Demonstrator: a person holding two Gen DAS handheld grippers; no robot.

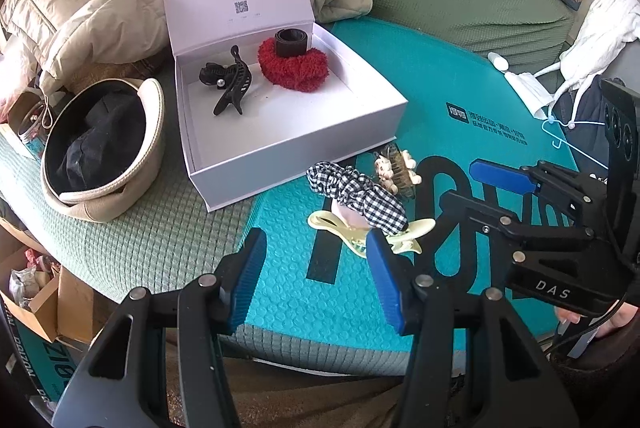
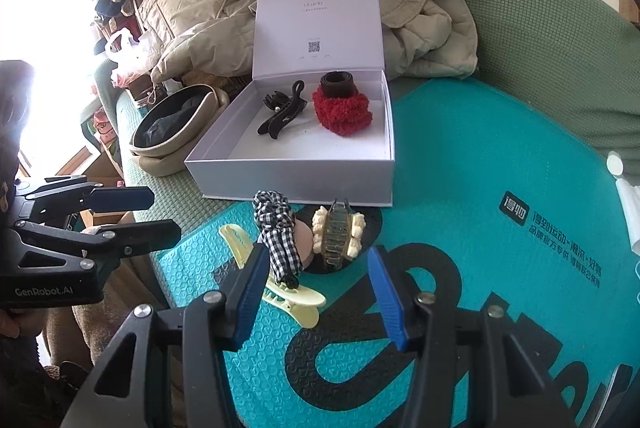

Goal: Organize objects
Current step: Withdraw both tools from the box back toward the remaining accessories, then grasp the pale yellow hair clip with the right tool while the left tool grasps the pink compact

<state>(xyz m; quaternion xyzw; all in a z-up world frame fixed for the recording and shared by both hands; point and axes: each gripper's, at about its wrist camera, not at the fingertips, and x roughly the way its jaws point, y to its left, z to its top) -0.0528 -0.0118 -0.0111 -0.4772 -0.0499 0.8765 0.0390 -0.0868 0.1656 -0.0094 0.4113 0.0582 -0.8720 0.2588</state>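
The left gripper (image 1: 316, 280) hangs with its blue-padded jaws spread wide and nothing between them, low over the teal bubble-wrap mailer (image 1: 460, 76). Just ahead of its right finger lie the pale yellow plastic hair claw (image 1: 404, 234) and, draped across it, the black-and-white gingham scrunchie (image 1: 356, 194); the amber claw clip with cream flowers (image 1: 396, 168) sits just beyond. The right gripper (image 2: 320, 290) is likewise wide open and empty, its left finger over the yellow claw. Farther off, the open white cardboard gift box (image 2: 288, 168) holds a black hair claw (image 2: 282, 114), a fuzzy red scrunchie (image 2: 342, 114) and a dark band (image 2: 338, 84).
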